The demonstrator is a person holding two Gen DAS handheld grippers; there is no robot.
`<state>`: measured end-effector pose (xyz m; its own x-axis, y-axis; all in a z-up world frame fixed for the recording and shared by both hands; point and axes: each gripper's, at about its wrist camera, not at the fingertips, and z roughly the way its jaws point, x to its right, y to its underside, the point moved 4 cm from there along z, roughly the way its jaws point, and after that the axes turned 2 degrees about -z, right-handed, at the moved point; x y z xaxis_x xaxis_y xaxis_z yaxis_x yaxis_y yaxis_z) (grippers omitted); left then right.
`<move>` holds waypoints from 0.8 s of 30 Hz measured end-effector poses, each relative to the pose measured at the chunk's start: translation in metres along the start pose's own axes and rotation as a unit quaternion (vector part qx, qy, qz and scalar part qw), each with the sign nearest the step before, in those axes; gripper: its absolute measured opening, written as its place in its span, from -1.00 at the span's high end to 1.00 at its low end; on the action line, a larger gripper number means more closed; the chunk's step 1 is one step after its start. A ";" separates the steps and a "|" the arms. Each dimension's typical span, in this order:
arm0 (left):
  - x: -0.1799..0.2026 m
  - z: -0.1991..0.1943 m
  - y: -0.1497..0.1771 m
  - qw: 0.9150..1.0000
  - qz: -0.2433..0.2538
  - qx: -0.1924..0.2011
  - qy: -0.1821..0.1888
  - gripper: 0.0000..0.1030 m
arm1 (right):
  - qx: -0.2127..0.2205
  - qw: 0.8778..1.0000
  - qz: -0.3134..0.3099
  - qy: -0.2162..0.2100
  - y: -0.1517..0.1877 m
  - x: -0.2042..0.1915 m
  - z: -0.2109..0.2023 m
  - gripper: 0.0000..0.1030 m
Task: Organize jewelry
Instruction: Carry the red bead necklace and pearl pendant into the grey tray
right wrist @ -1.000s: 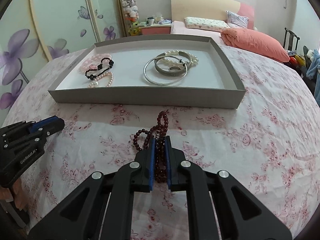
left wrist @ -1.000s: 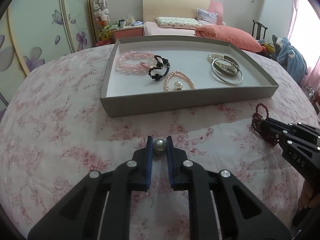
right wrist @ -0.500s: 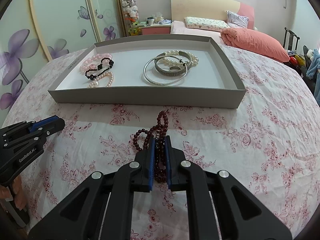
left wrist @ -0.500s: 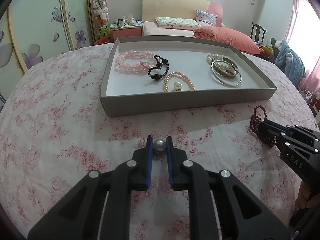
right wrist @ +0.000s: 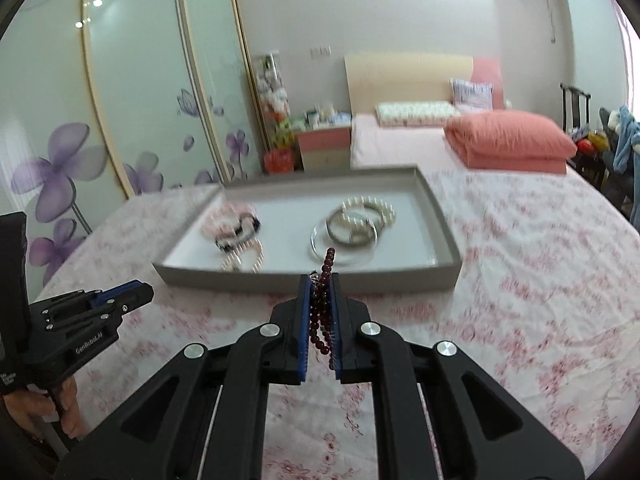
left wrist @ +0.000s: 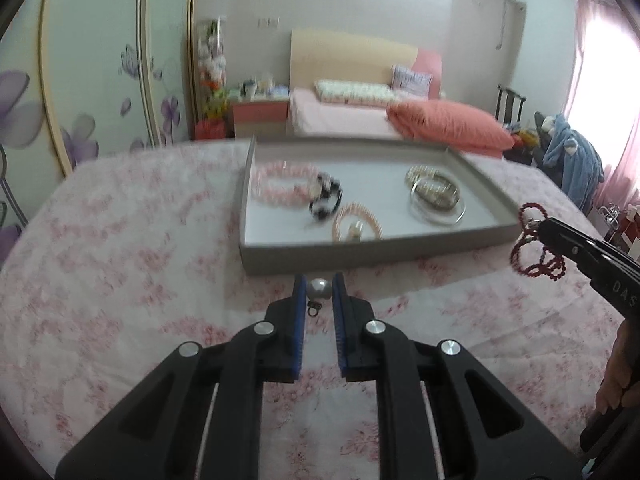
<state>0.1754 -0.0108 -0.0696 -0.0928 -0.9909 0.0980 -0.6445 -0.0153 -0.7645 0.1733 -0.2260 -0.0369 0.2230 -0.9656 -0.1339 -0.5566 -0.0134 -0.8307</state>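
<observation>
Silvery pearl bead (left wrist: 319,289), small metal loop hanging under it, sits pinched between the blue pads at the very tips of the left gripper (left wrist: 319,292), jaws nearly together on it, clear of the cloth, just short of the tray's near wall at 12 o'clock. Likely light, hard and smooth: a round bead can squirt out of flat pads, so the grip wants to stay across its widest part, square on, no twisting. Dark red bead bracelet (right wrist: 322,304), a looped strand, is clamped between the pads of the right gripper (right wrist: 321,280), jaws pressed close on the doubled string; in the left wrist view its loops dangle loose off the tip at about 3 o'clock. Judged limp and light, it will swing and drape; holding several beads at once, as here, seems safer than one bead, and it should be lowered so the slack pools first. Grey tray (left wrist: 360,246) lies beyond both, on the pink flowered bedspread (left wrist: 120,260). Inside: pink bead bracelet (left wrist: 280,186) at 10 o'clock, black bead bracelet (left wrist: 326,198) overlapping it, small pearl bracelet (left wrist: 356,222) near the front wall, silver bangles (left wrist: 438,204) with white pearls at 2 o'clock. Free floor shows mid-tray, behind the front wall. Fingers of a hand (right wrist: 60,412) show on the left grip.
</observation>
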 end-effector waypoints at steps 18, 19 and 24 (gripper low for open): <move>0.025 -0.058 -0.047 0.991 0.018 0.134 -0.015 0.73 | 0.161 0.985 -0.053 0.041 -0.051 -0.022 -0.049 0.81; 0.024 -0.057 -0.049 0.991 0.018 0.135 -0.015 0.73 | 0.163 0.984 -0.053 0.042 -0.052 -0.022 -0.047 0.81; 0.031 -0.052 -0.058 0.989 0.026 0.142 -0.013 0.73 | 0.169 0.983 -0.053 0.046 -0.059 -0.020 -0.038 0.81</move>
<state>0.1711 -0.0335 0.0110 -0.0981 -0.9943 0.0406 -0.4002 0.0021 -0.9164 0.1719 -0.2162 0.0354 0.1829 -0.9831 -0.0009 -0.2334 -0.0425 -0.9715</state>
